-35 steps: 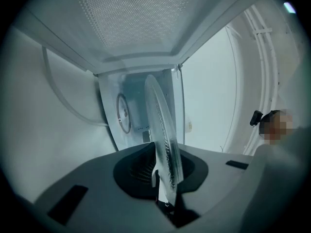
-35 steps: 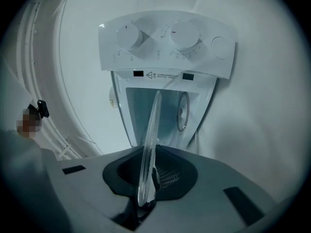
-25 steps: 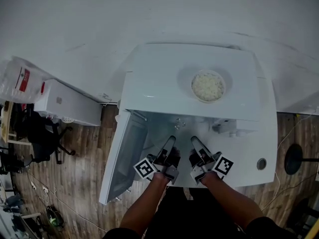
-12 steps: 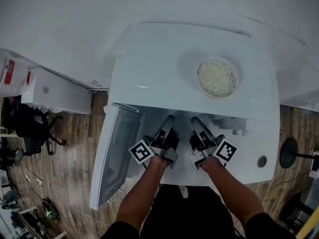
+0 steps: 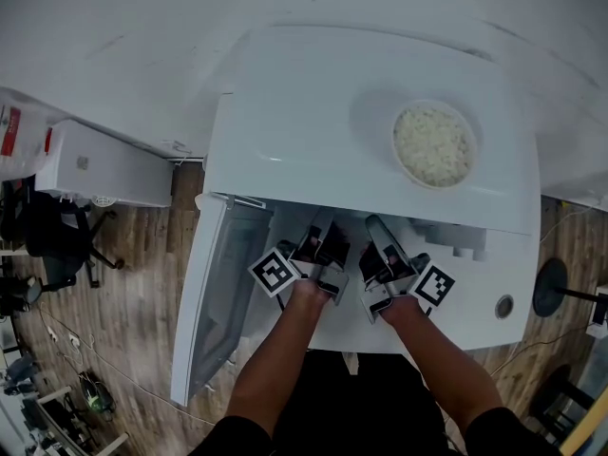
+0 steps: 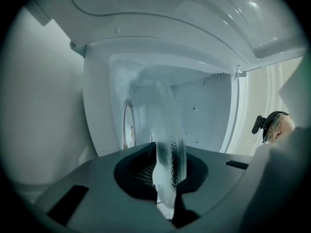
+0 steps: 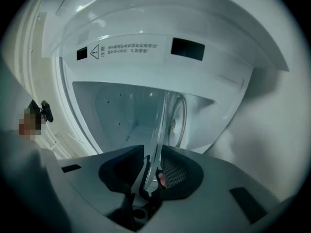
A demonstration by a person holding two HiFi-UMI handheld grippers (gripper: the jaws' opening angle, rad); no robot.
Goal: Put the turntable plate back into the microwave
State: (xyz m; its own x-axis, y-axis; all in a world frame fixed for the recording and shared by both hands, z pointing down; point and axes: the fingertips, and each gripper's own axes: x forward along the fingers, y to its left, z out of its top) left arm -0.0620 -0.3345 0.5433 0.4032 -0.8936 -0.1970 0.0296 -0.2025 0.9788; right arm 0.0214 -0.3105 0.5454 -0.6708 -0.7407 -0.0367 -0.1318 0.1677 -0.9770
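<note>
A clear glass turntable plate (image 6: pixel 167 144) is held edge-on by both grippers at the mouth of the white microwave (image 5: pixel 370 131). My left gripper (image 5: pixel 321 238) is shut on the plate's near rim, and my right gripper (image 5: pixel 378 238) is shut on the same rim (image 7: pixel 156 144) beside it. In the head view the plate itself is hidden under the microwave's top and the grippers. Both gripper views look into the pale cavity, with the plate reaching inward past the opening.
The microwave door (image 5: pixel 220 293) hangs open to the left. A bowl of white rice (image 5: pixel 433 147) stands on the microwave's top at the right. A white box (image 5: pixel 104 166) lies on the wooden floor at the left.
Both grippers have moved forward with the plate, their tips now under the microwave's top edge. The head camera has moved closer over the microwave.
</note>
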